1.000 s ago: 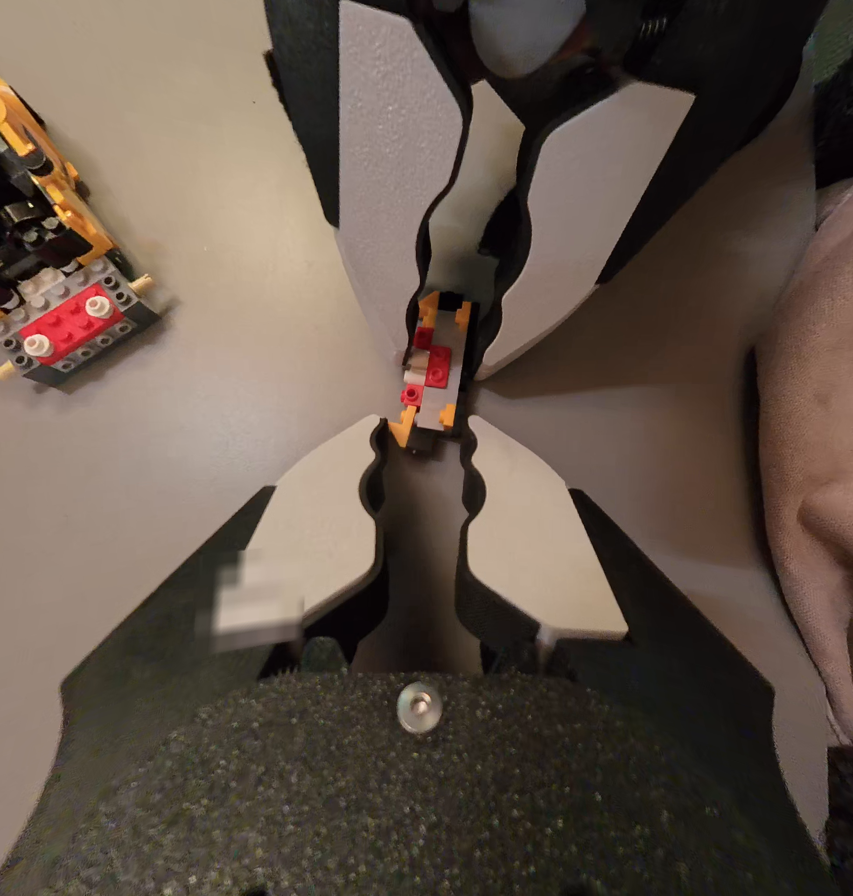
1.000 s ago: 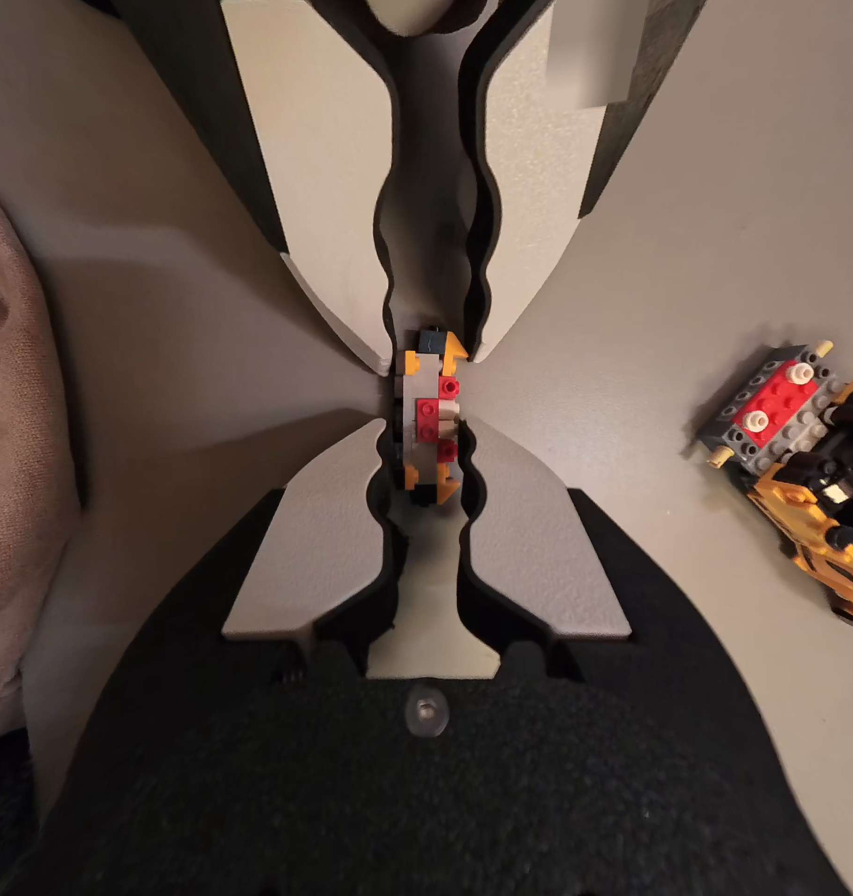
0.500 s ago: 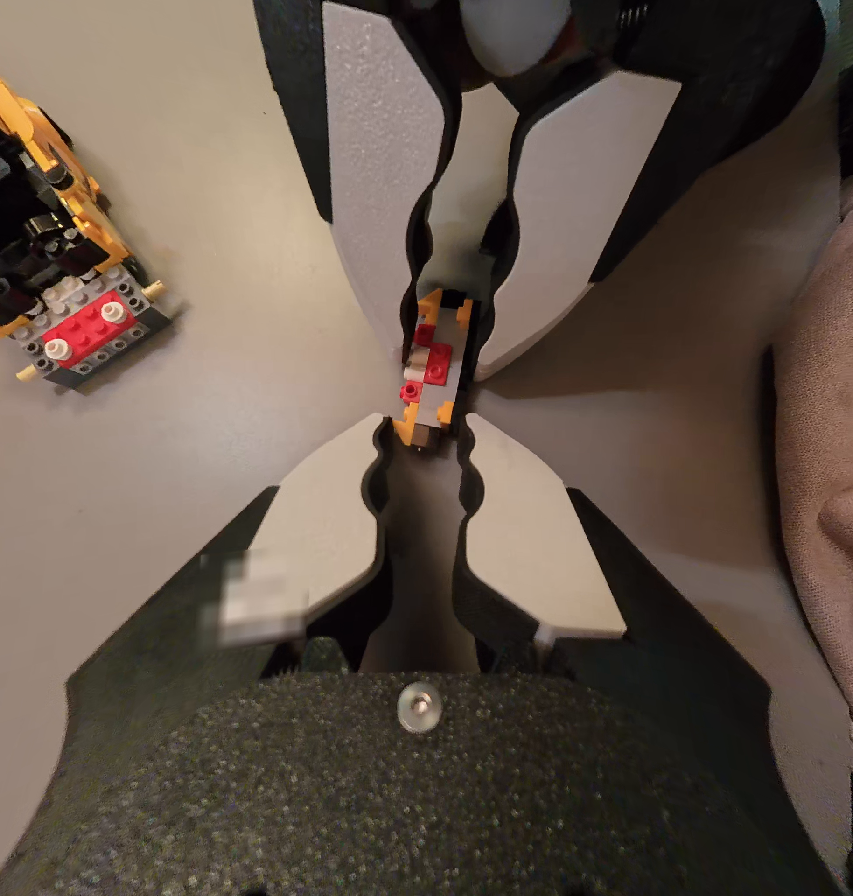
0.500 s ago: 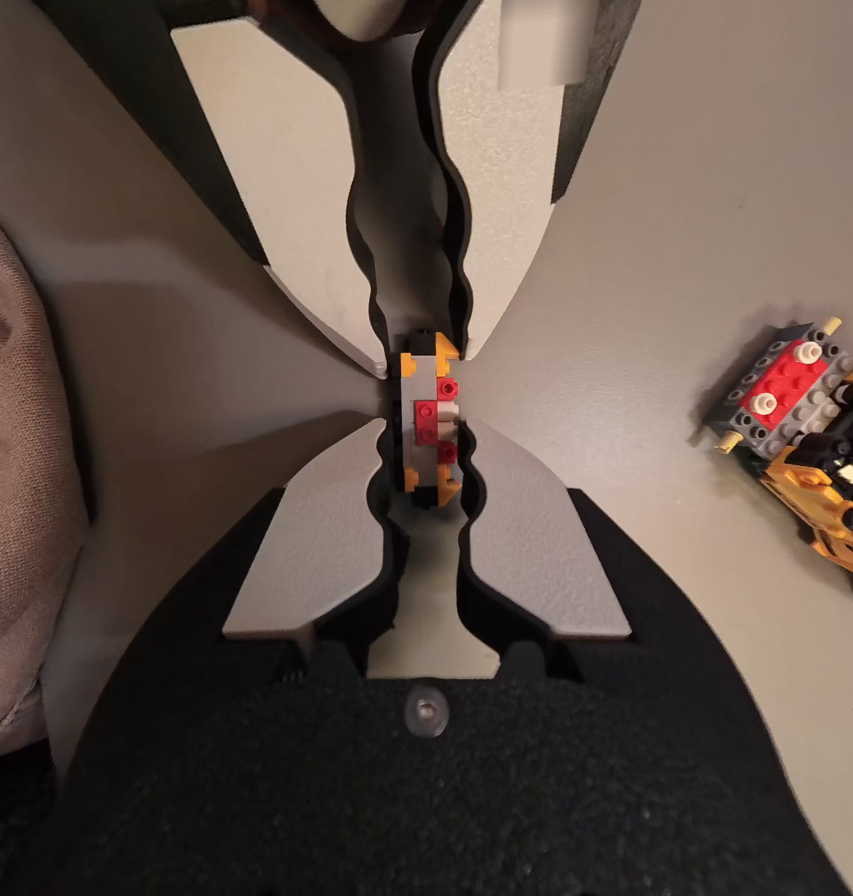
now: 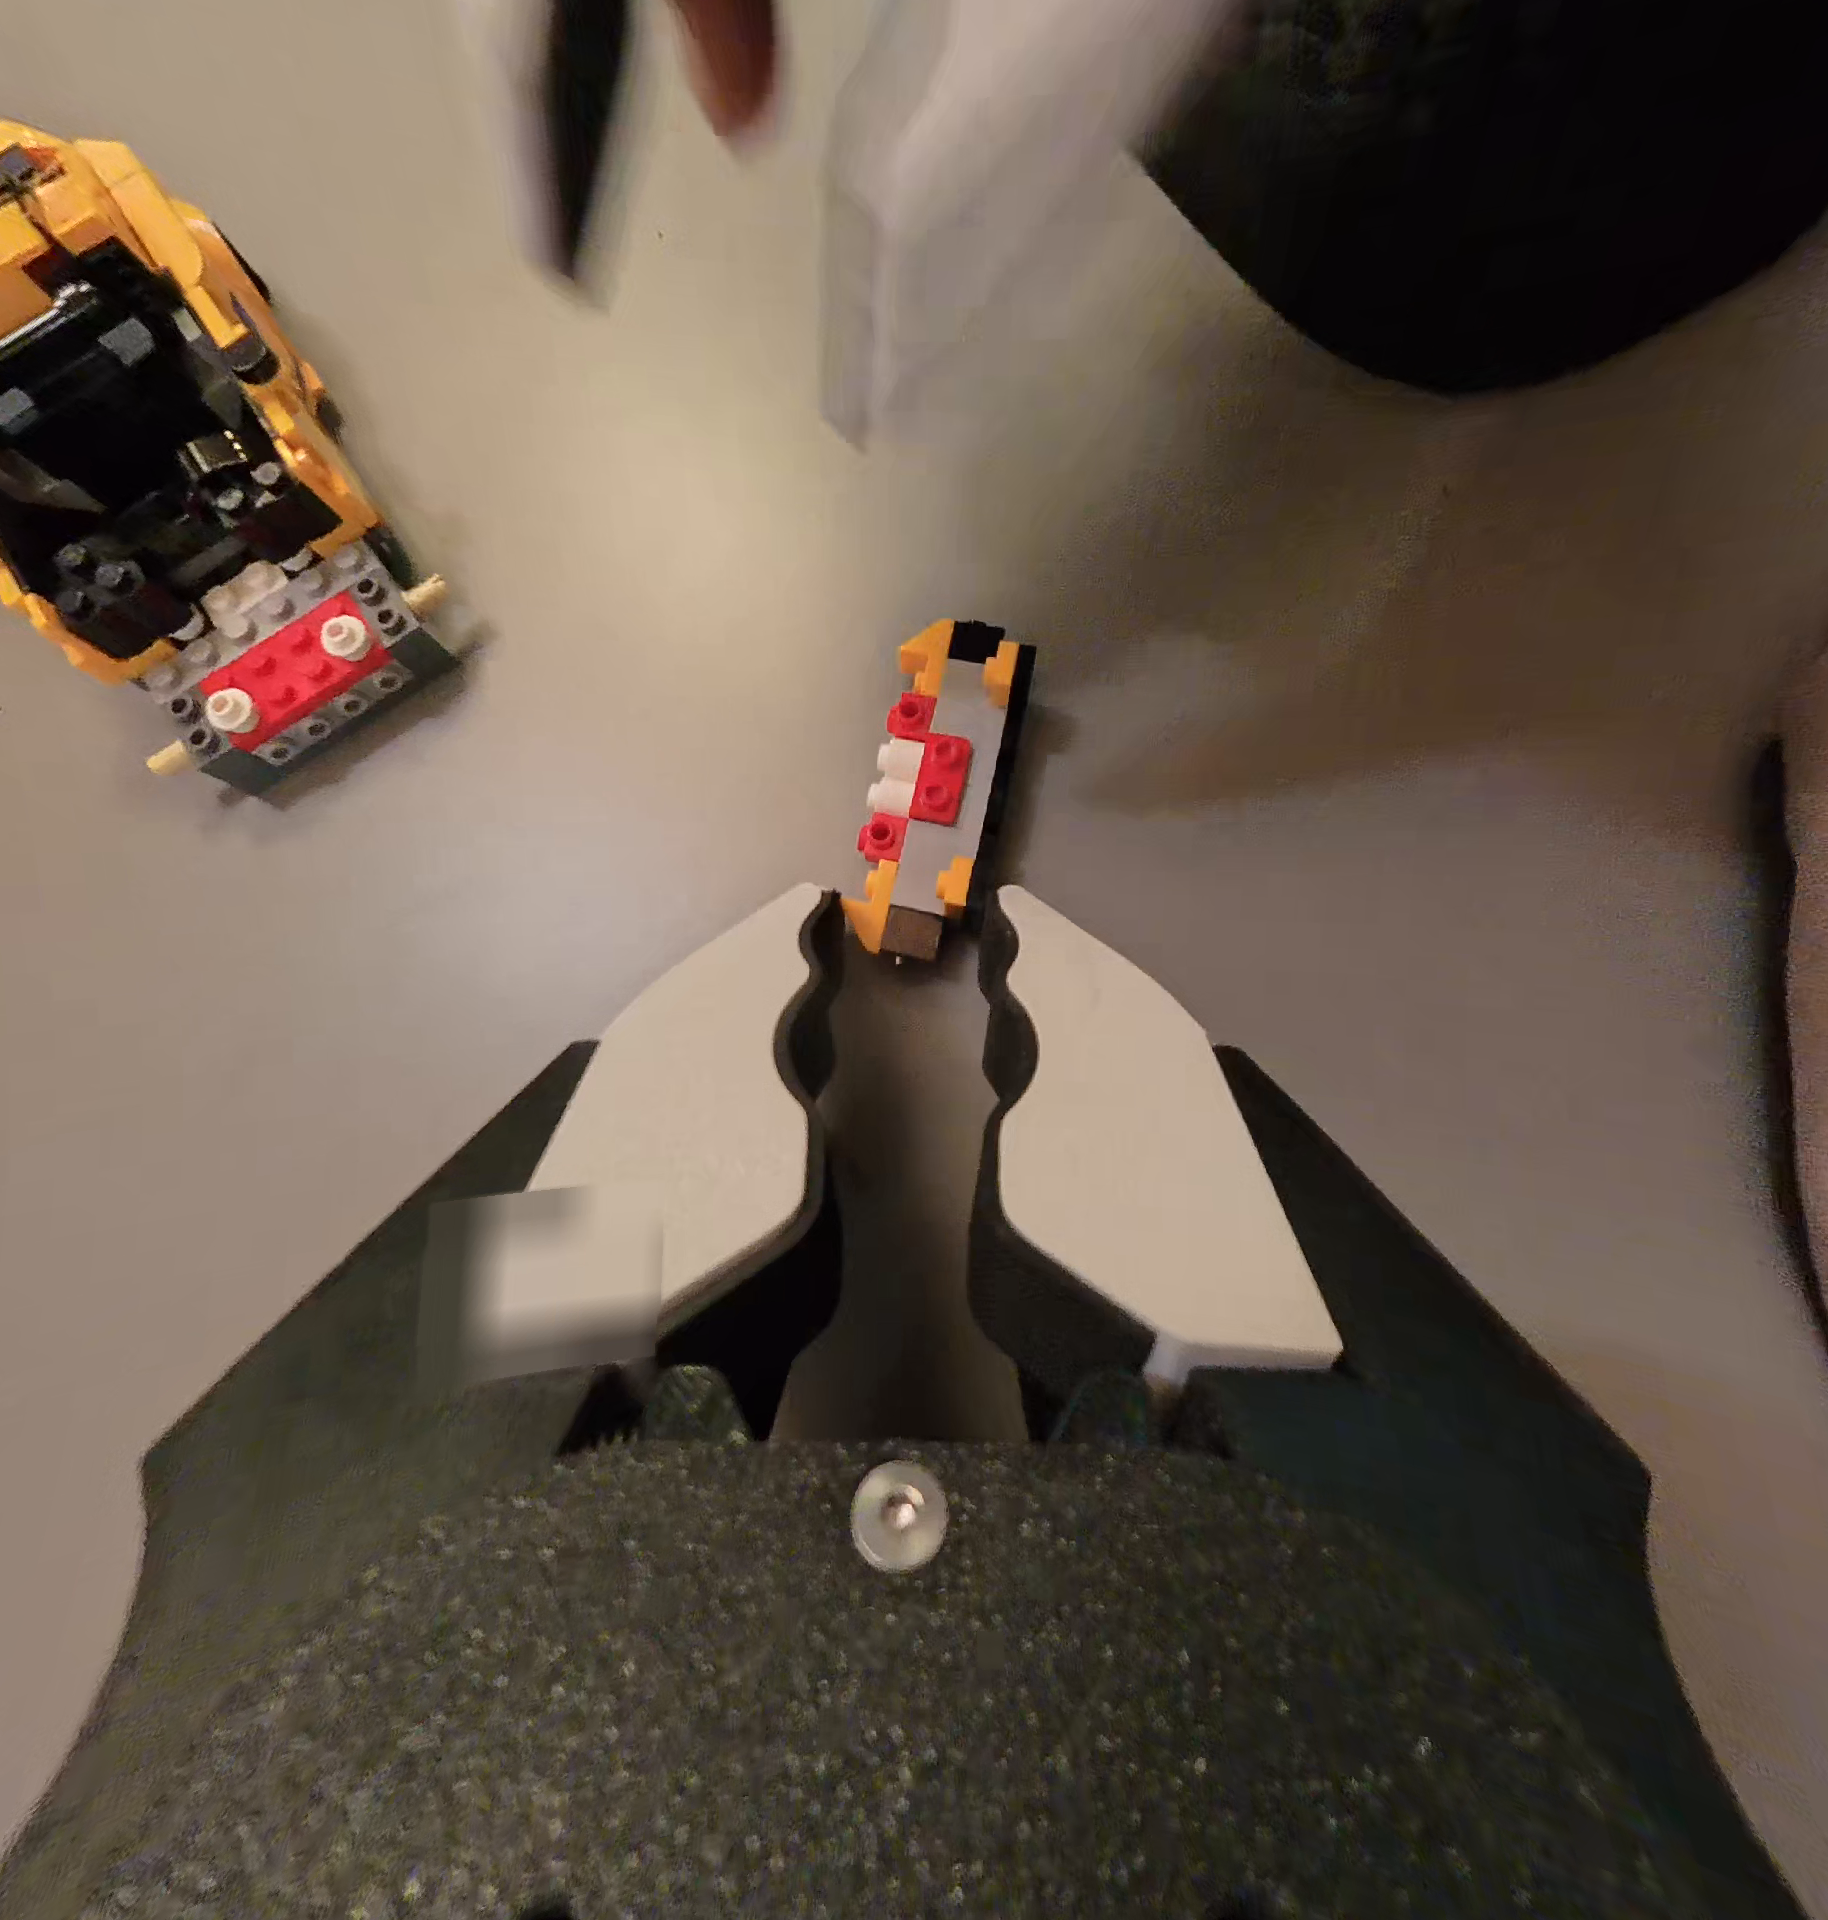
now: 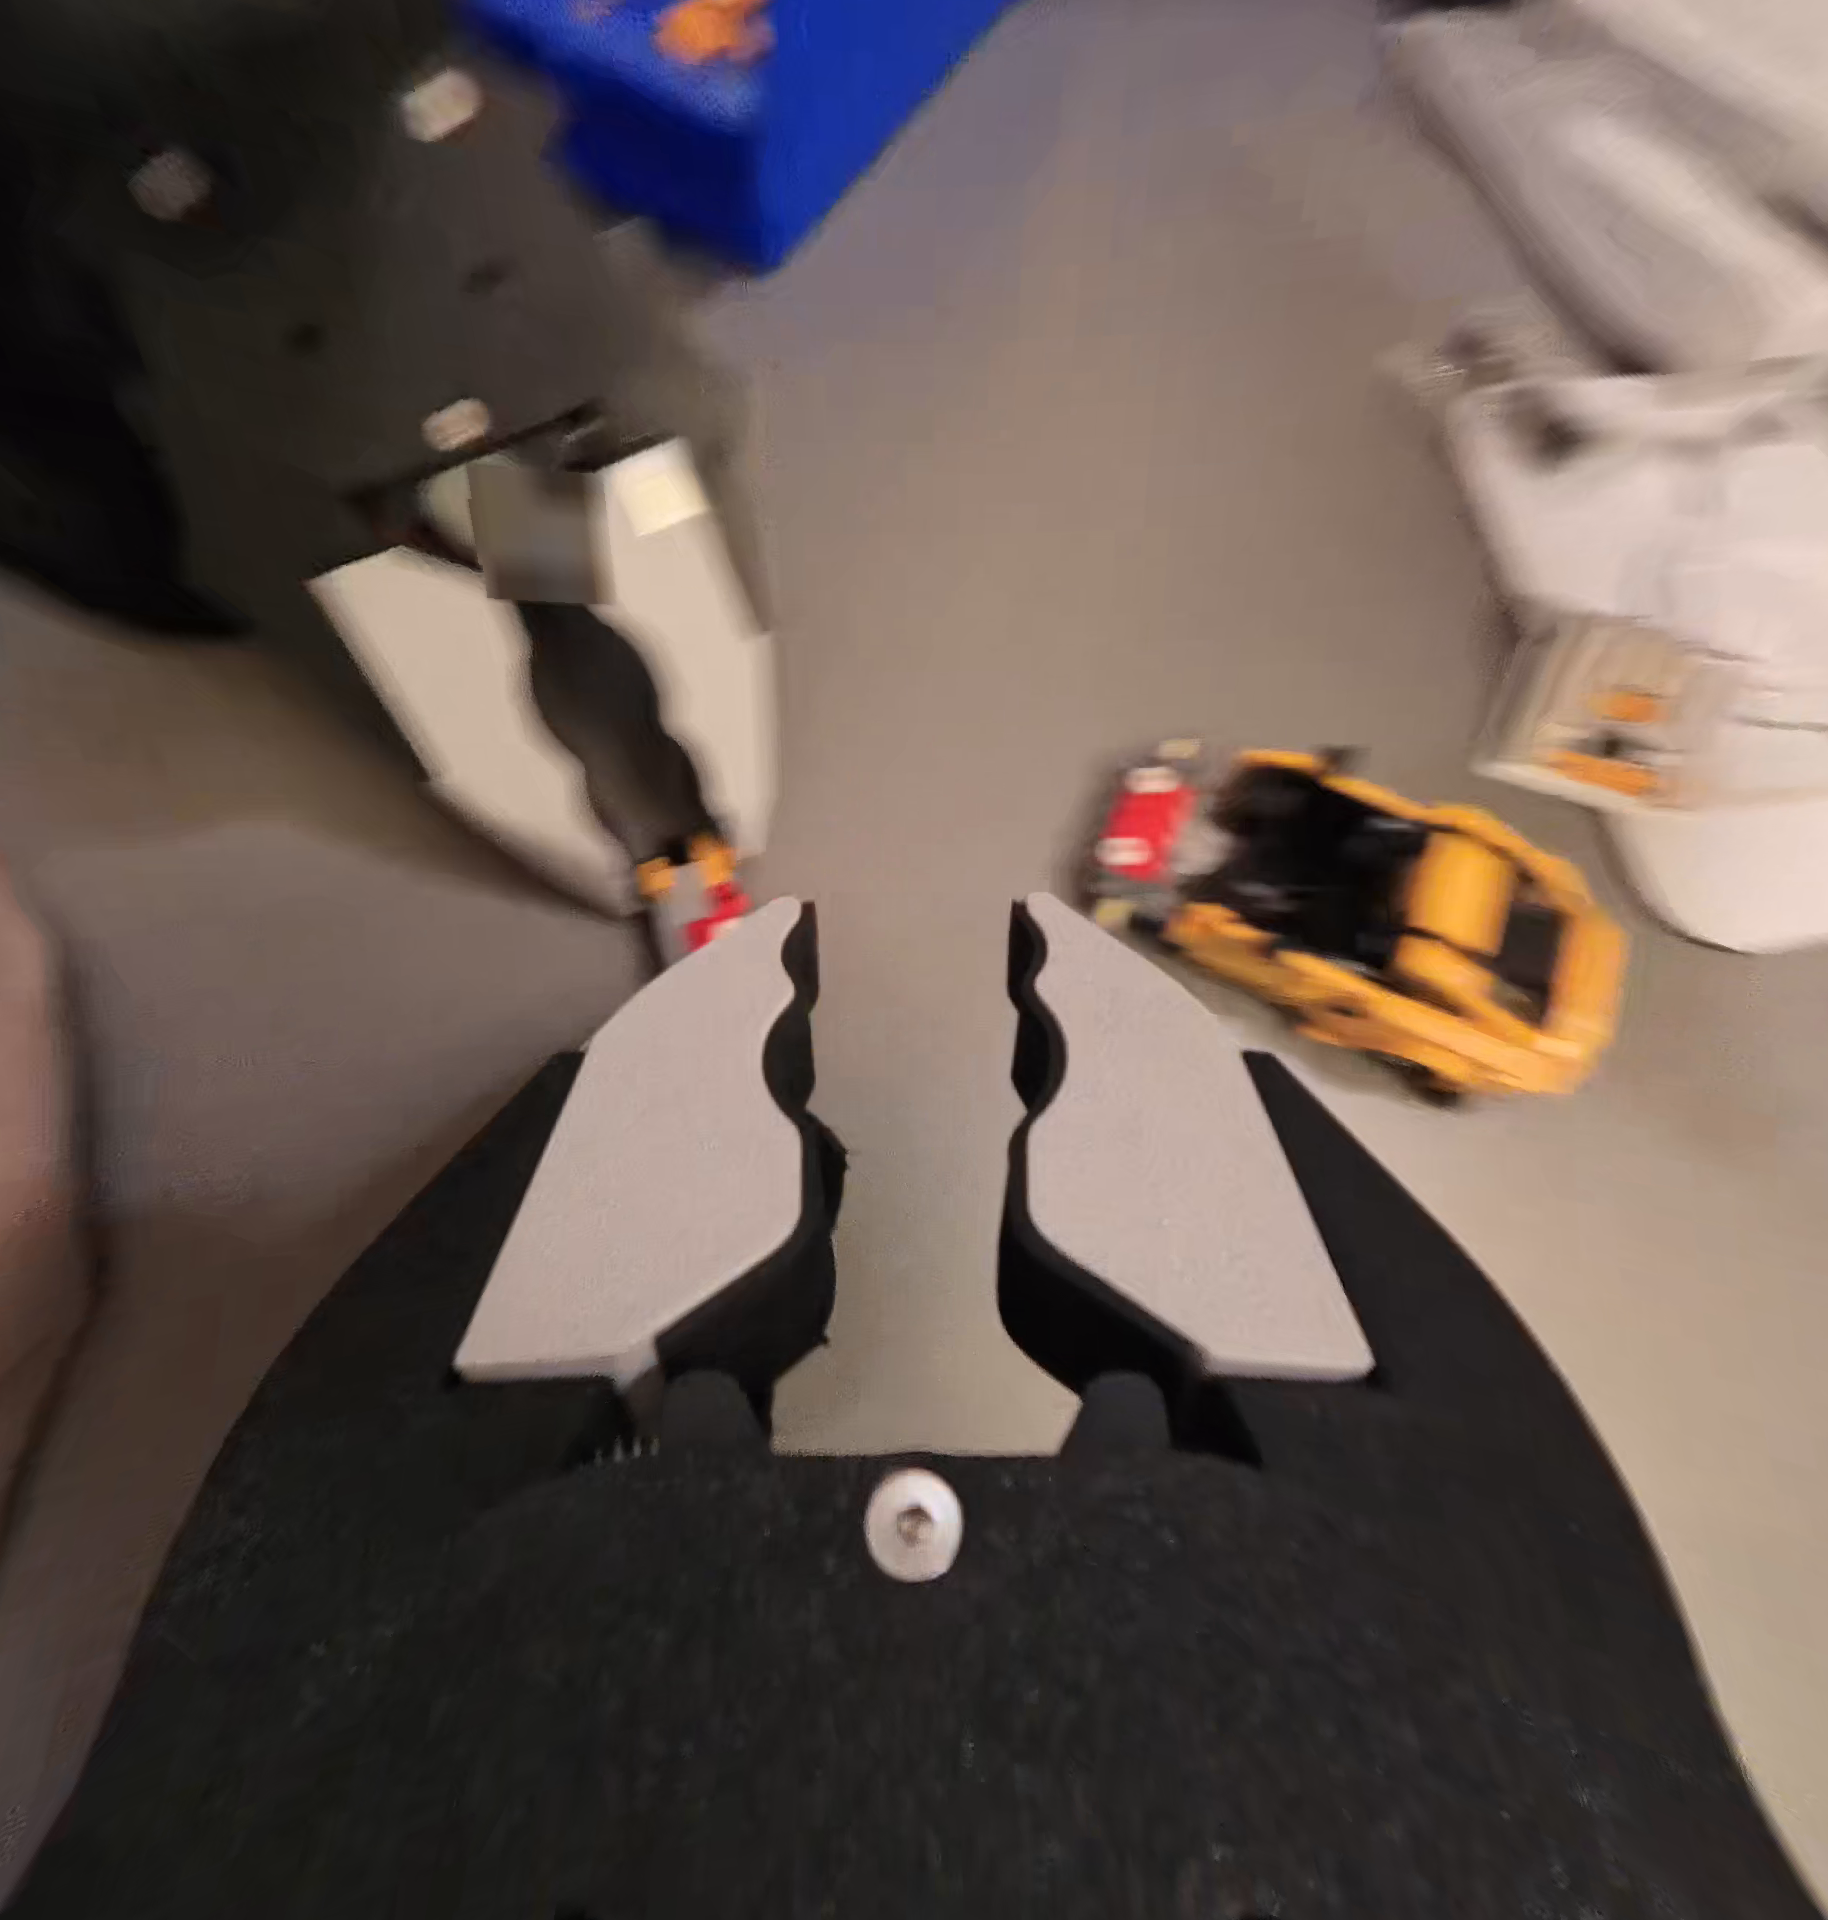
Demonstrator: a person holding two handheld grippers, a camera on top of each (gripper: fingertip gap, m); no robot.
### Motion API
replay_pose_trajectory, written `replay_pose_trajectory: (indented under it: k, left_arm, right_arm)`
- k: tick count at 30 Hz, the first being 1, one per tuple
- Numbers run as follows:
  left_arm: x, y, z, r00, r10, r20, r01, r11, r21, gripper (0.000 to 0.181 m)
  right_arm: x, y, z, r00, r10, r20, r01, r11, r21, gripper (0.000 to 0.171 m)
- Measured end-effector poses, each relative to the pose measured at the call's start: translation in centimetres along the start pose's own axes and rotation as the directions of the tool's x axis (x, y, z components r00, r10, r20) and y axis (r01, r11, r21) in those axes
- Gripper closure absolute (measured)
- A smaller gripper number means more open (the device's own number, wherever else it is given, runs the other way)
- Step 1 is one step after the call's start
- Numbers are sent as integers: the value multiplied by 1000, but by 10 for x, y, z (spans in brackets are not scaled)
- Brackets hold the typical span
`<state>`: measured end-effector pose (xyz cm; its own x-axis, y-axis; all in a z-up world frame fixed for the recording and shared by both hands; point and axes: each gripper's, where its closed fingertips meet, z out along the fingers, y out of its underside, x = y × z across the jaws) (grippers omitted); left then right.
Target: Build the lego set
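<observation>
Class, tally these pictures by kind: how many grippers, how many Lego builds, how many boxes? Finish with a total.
Grippers: 2, the left gripper and the right gripper
Lego builds: 2, the yellow car and the small brick strip
Boxes: 1, the blue box
Total: 5

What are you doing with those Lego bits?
A person is building a Lego car with two handheld grippers. The left gripper pinches one end of a small grey, red and orange Lego piece above the table. The right gripper is open, empty and blurred with motion. The half-built yellow car sits to the side, not yet joined.
</observation>
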<state>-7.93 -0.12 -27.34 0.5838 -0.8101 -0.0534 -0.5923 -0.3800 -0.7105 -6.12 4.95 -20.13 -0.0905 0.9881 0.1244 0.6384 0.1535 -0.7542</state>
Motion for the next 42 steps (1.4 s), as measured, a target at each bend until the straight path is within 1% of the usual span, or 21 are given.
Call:
replay_pose_trajectory:
  k: [2, 4, 6, 8, 9, 13, 16, 18, 22, 24, 26, 28, 30, 32, 33, 34, 37, 39, 40, 41, 42]
  left_arm:
    - [-1, 0, 0, 1000, 4, 5, -4, 1000, 0, 156]
    - [-1, 0, 0, 1000, 9, 6, -9, 1000, 4, 156]
    - [-3, -1, -2, 1000, 10, 14, -10, 1000, 13, 156]
    - [-7, -4, -5, 998, 34, 43, -36, 998, 42, 156]
    - [-9, -6, -8, 996, 55, 67, -58, 997, 55, 156]
    - [-18, -17, -17, 975, 140, 174, -161, 981, 112, 156]
    - [-27, -28, -26, 934, 204, 294, -253, 957, 140, 156]
    - [-29, -40, -35, 887, 259, 382, -339, 927, 160, 156]
    - [-29, -61, -53, 762, 353, 543, -505, 849, 156, 156]
    - [-27, -67, -58, 714, 386, 585, -556, 820, 138, 156]
    - [-26, -70, -61, 663, 415, 623, -601, 792, 111, 156]
    - [-25, -75, -66, 612, 434, 661, -639, 764, 90, 156]
    - [-26, -78, -71, 557, 446, 701, -670, 739, 63, 156]
    - [-25, -81, -76, 527, 439, 728, -691, 720, 66, 156]
    - [-23, -84, -78, 540, 426, 726, -693, 715, 96, 154]
    - [-20, -86, -80, 575, 407, 710, -685, 713, 146, 146]
    - [-16, -88, -89, 758, 281, 589, -562, 739, 371, 142]
    - [-11, -87, -91, 932, 152, 329, -323, 762, 562, 142]
    - [-7, -87, -92, 981, 96, 171, -183, 757, 627, 142]
    - [-1, -88, -94, 997, 76, 26, -74, 743, 665, 142]
    - [5, -89, -97, 995, 74, -72, -5, 729, 684, 146]
  right_arm:
    - [39, -6, -10, 986, 55, -159, -50, 998, 35, 137]
    - [61, -10, -15, 962, 93, -258, -81, 995, 58, 139]
    - [74, -12, -19, 935, 100, -339, -82, 994, 67, 147]
    - [85, -9, -29, 901, 109, -421, -84, 993, 78, 170]
    - [86, -7, -32, 896, 114, -428, -86, 993, 83, 171]
    - [57, -7, -36, 950, 58, -306, -9, 987, 160, 171]
    - [8, 6, -23, 997, -42, -70, 51, 989, 135, 139]
    - [-11, 12, -15, 999, -7, 33, 3, 990, 140, 126]
    - [-31, -5, -11, 952, 191, 237, -247, 941, 231, 126]
    - [-33, -19, -15, 910, 259, 325, -352, 896, 271, 127]
    - [-33, -29, -18, 877, 302, 375, -421, 859, 292, 134]
    - [-27, -29, -16, 879, 328, 345, -433, 853, 292, 155]
    - [-27, -35, -20, 887, 309, 342, -421, 846, 328, 158]
    - [-28, -40, -24, 922, 248, 296, -353, 852, 386, 159]
    - [-29, -43, -27, 944, 204, 258, -300, 858, 418, 161]
    - [-28, -44, -28, 965, 166, 205, -242, 866, 437, 162]
    - [-31, -47, -38, 991, 54, 122, -108, 862, 496, 161]
    - [-39, -49, -46, 995, -38, 88, -15, 842, 539, 161]
    - [-45, -49, -49, 992, -108, 60, 56, 828, 558, 162]
    - [-50, -50, -51, 986, -165, 28, 120, 813, 570, 162]
    - [-55, -50, -50, 977, -212, 8, 170, 807, 566, 162]
